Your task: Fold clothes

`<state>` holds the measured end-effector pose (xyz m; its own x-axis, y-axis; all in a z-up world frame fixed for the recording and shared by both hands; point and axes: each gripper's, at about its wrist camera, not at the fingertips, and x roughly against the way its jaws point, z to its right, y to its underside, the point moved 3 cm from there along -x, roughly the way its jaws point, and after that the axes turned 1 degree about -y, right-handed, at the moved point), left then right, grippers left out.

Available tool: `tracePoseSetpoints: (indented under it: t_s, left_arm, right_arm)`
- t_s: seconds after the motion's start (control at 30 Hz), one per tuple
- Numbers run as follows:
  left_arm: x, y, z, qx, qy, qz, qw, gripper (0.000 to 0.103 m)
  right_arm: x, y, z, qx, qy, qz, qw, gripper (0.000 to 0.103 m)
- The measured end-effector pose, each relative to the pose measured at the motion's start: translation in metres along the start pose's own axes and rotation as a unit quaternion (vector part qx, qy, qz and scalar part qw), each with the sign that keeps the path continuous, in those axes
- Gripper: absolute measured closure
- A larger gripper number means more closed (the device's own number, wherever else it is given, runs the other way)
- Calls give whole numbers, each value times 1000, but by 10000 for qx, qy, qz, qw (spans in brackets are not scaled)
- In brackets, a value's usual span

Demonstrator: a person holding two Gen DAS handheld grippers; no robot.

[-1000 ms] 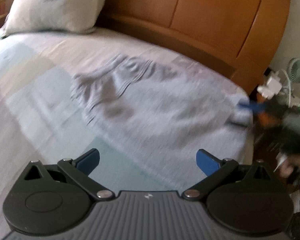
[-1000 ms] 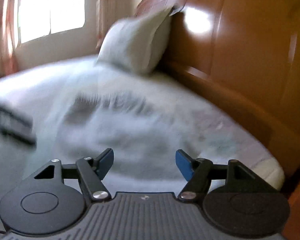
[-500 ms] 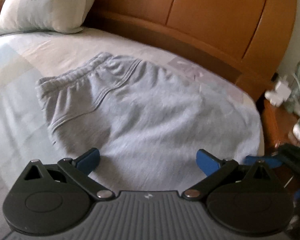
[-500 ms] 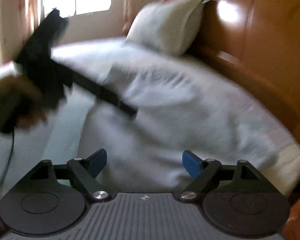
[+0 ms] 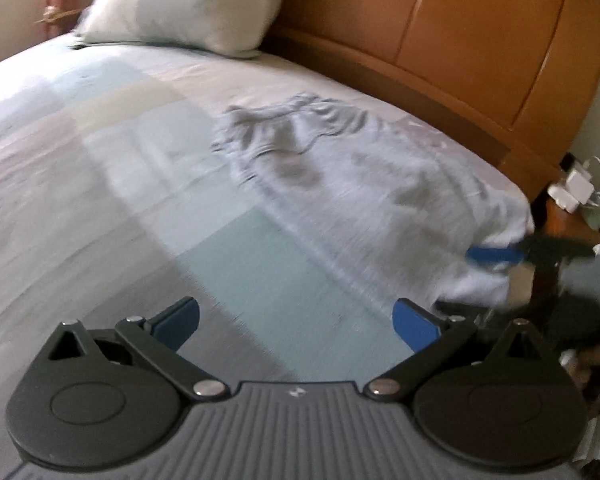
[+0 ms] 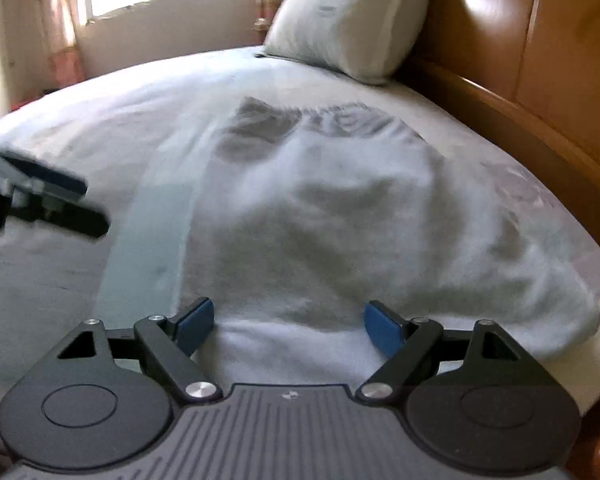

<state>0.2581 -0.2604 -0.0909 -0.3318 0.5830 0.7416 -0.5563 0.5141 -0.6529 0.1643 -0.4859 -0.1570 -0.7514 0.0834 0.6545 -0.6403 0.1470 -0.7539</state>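
Two grippers hang over gray sweatpants [image 6: 340, 216] lying flat on the bed [image 5: 80, 184]. The right gripper [image 6: 288, 322] has just opened its jaws wide over the near hem; the left gripper [image 5: 296, 322] gapes empty. Next: pinch that hem, fold toward 12 o'clock. Open bed lies at 9 o'clock; the bed edge is close at 3.

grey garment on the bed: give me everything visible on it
The grey sweatpants, soft fleece-like knit by the look, lie spread and rumpled on the bed sheet, near the wooden headboard. The gathered elastic waistband points toward the pillow; the near end reaches the mattress edge. Folds and shadowed creases cross the middle. The right claw stands open at the near edge, fabric between its pads, not pinched. Blur hides the finer detail.
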Motion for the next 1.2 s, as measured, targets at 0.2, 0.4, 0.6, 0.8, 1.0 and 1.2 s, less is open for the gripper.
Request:
tracePoseSetpoints:
  t_s: [0.2, 0.4, 0.6, 0.8, 1.0, 1.2]
  left_arm:
    - [20, 22, -18, 351, -292, 110, 9989, 1]
    - [28, 37, -26, 612, -318, -68, 9976, 1]
    - [33, 33, -22, 558, -151, -57, 9983, 1]
    - [49, 20, -1, 267, 449, 119, 9986, 1]
    - [63, 10, 15, -123, 561, 447, 9973, 1]
    - [69, 14, 8, -15, 545, 505, 9972, 1]
  right_arm:
    - [-21, -62, 22, 364, 608, 502, 9962, 16]
    - [-92, -64, 55, -56, 529, -153, 9985, 9]
    - [-73, -91, 51, 137, 318, 19, 9994, 11]
    - [-130, -93, 53, 194, 199, -778, 9966, 2]
    - [-119, -132, 33, 508, 148, -90, 9986, 3]
    - [-187, -164, 17, 470, 120, -268, 9985, 2]
